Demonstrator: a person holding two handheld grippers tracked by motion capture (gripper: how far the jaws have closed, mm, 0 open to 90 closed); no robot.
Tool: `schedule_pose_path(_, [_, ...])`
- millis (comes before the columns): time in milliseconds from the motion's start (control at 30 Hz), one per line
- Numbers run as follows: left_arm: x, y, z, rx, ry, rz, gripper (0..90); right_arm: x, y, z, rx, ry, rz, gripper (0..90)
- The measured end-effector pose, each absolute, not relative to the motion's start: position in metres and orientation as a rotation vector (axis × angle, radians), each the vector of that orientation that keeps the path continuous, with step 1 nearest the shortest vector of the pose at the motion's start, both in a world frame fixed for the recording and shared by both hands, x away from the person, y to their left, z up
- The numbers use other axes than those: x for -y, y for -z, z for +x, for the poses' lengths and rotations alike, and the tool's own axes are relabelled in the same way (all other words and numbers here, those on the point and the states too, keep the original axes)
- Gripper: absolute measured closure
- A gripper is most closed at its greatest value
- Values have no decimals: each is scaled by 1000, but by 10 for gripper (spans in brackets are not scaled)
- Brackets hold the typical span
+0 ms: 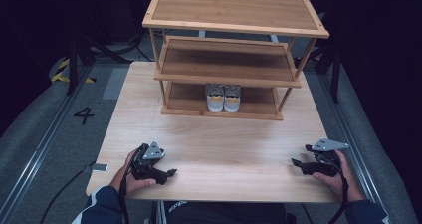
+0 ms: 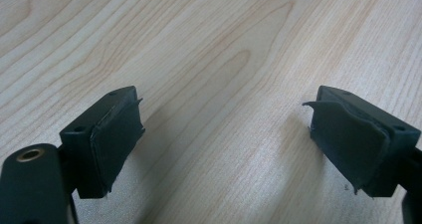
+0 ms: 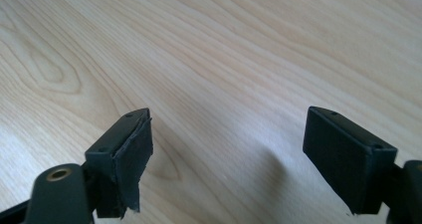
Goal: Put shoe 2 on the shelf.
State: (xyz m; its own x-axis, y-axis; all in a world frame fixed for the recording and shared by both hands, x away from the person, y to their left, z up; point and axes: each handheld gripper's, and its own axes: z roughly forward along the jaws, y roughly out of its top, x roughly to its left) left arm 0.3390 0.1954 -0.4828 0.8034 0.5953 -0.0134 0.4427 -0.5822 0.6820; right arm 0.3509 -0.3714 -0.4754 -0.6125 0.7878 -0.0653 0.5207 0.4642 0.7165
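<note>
While both grippers idle, shoes (image 1: 223, 97) on btm shelf (image 1: 259, 106).

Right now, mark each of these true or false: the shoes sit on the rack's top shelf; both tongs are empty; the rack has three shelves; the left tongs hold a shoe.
1. The shoes sit on the top shelf of the rack. False: they sit on the bottom shelf.
2. Both tongs are empty. True: the left tongs and right tongs stand open over bare table.
3. The rack has three shelves. True.
4. The left tongs hold a shoe. False: nothing is between their jaws.
</note>
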Motion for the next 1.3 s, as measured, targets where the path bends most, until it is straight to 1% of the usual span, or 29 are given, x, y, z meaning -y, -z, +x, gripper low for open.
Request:
schedule_pose_path(300, [-195,483,339,-763,-283,2286,130,393,487,341,-2231,-1011,1261,202])
schedule_pose_path(500, [-195,483,339,-763,-283,2286,130,392,487,340,-2230,-997,1257,183])
schedule_pose_path(967, [-195,483,339,-767,-285,2286,130,392,487,340,-2231,-997,1258,182])
schedule_pose_path(1300, [-195,483,341,-765,-277,2291,121,392,488,344,-2244,-997,1249,162])
